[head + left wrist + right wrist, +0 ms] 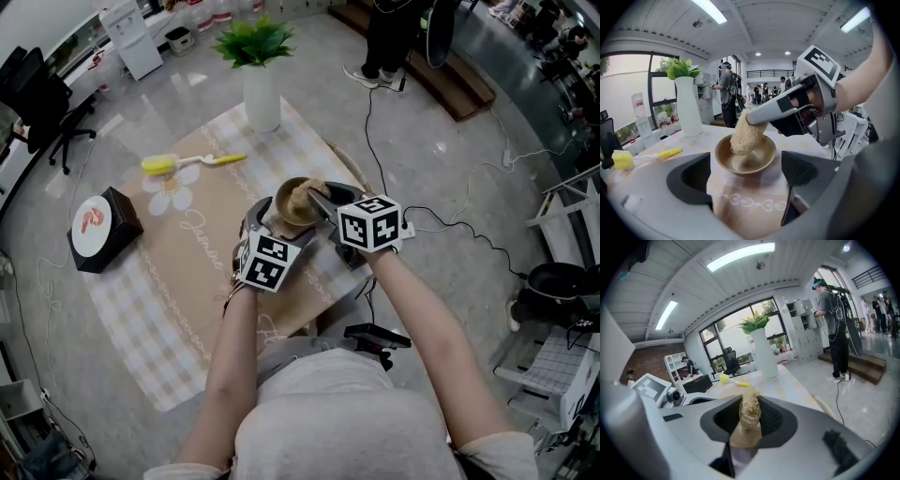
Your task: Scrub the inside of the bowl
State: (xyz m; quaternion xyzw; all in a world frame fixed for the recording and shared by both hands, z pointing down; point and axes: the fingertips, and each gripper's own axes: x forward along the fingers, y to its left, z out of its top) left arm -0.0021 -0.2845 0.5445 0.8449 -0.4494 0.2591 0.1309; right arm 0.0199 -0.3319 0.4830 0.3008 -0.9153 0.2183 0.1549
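Covering the table, a beige checked cloth (178,309) carries a white vase (262,98), a yellow brush (192,162) and a black box (103,230), with glossy grey floor (441,159) around. The bowl (749,165) stands on the cloth just ahead of the left gripper (260,223), whose jaws are spread. The right gripper (317,201) pinches a loofah (746,133) that dips into the bowl. Whether the left jaws touch the bowl is unclear

a cursive word on the placemat (202,239) seems to read "jasmine"; nothing else is legible.
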